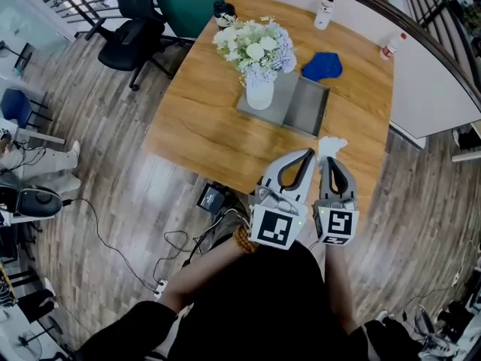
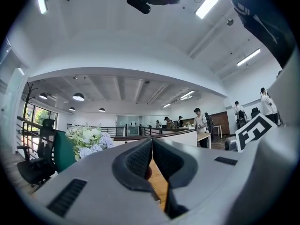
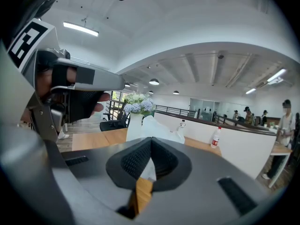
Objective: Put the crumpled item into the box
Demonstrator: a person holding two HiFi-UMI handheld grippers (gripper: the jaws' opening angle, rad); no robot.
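Observation:
A crumpled white paper [image 1: 331,145] sits at the near right edge of the wooden table [image 1: 203,126], and my right gripper [image 1: 328,159] is shut on it. In the right gripper view the paper [image 3: 159,129] sticks out past the closed jaws of that gripper [image 3: 151,142]. The grey open box [image 1: 307,108] lies mid-table, just beyond the paper. A crumpled blue cloth [image 1: 322,66] rests behind the box. My left gripper [image 1: 310,153] hovers beside the right one, shut with nothing in it [image 2: 152,142].
A white vase of flowers [image 1: 259,89] stands on the box's left part. Two small bottles [image 1: 324,12] [image 1: 388,47] stand along the far right, by a white partition [image 1: 428,89]. A black office chair [image 1: 135,21] is at the far left. Cables lie on the floor [image 1: 165,247].

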